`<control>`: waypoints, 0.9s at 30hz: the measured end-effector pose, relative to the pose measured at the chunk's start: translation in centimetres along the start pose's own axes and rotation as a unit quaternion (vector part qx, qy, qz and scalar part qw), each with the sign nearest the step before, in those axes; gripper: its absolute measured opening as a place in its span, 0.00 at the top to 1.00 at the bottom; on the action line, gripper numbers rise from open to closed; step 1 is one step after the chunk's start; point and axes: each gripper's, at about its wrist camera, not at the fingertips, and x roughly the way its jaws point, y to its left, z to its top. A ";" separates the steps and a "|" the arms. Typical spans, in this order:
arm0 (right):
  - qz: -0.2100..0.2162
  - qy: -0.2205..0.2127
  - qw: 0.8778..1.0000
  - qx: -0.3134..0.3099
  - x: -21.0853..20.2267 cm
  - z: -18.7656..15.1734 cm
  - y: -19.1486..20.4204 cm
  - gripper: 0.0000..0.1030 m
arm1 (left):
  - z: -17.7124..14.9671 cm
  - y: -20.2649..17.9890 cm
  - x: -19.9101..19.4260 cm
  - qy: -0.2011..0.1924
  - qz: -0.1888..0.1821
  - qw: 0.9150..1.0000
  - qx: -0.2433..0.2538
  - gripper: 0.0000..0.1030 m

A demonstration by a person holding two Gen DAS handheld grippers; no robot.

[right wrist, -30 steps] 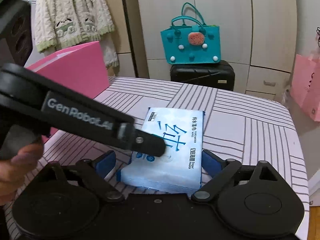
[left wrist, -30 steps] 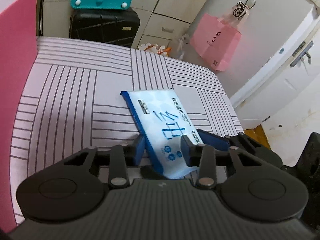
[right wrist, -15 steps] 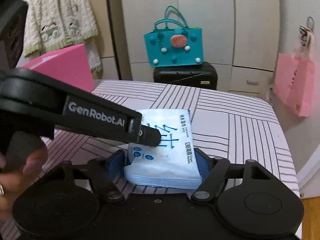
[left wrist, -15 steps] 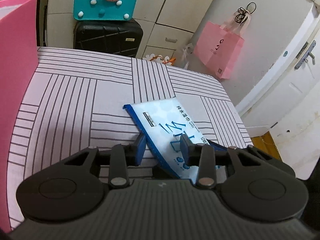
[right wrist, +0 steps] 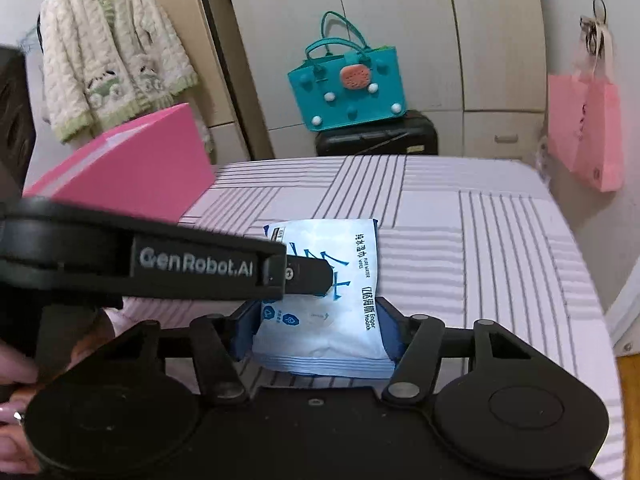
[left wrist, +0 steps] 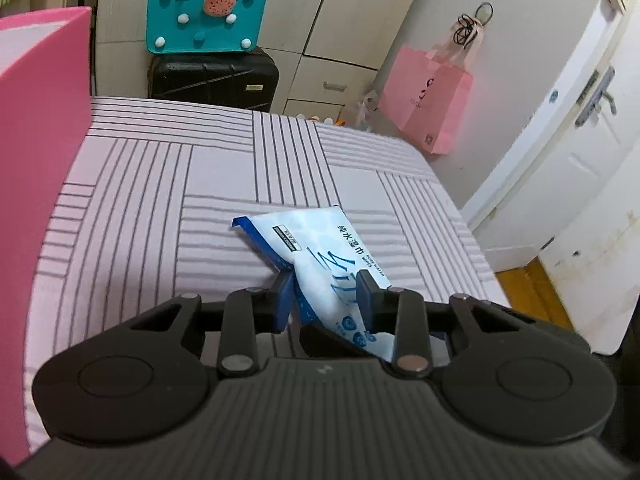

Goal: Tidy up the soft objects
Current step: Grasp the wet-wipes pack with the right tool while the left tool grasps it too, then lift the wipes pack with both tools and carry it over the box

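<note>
Near right edge of bed: soft blue-white plastic wipes pack [right wrist: 320, 312]
Handling: light, slippery; hold mid-body
Right tool [right wrist: 316, 330]: clamped on pack
Left tool [left wrist: 324, 300]: pinching pack

Right gripper [right wrist: 316, 330] closed from wide open onto the wet wipes pack [right wrist: 320, 300]. Pack lifted off the striped bedsheet [left wrist: 160, 208], crumpled between left gripper [left wrist: 326, 300] pads.

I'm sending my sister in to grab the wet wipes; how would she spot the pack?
Look on the striped bed cover, right of the pink box. The wet wipes pack lies near its front edge, held by the left claw and right claw: a soft pale-blue pouch with big blue Chinese characters.
</note>
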 end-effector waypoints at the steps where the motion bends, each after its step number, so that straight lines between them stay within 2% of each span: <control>1: 0.007 0.000 1.000 0.006 -0.3 -0.3 0.0 0.37 | -0.3 -0.3 -0.4 0.001 0.008 1.000 0.008 0.69; 8: 0.020 -0.017 1.000 0.000 -2.9 -1.7 1.5 0.37 | -2.3 -2.2 -3.4 -0.011 0.044 0.998 0.048 0.69; 12: 0.036 -0.028 0.999 0.007 -4.2 -2.0 1.8 0.37 | -2.6 -2.6 -5.2 -0.024 0.045 0.997 0.062 0.69; 23: 0.034 -0.027 0.999 0.002 -6.1 -2.7 3.8 0.37 | -4.2 -2.7 -7.8 -0.028 0.038 0.997 0.068 0.68; 27: 0.031 -0.026 0.999 -0.010 -7.0 -3.1 4.7 0.37 | -4.8 -2.1 -9.5 -0.028 0.021 0.997 0.075 0.67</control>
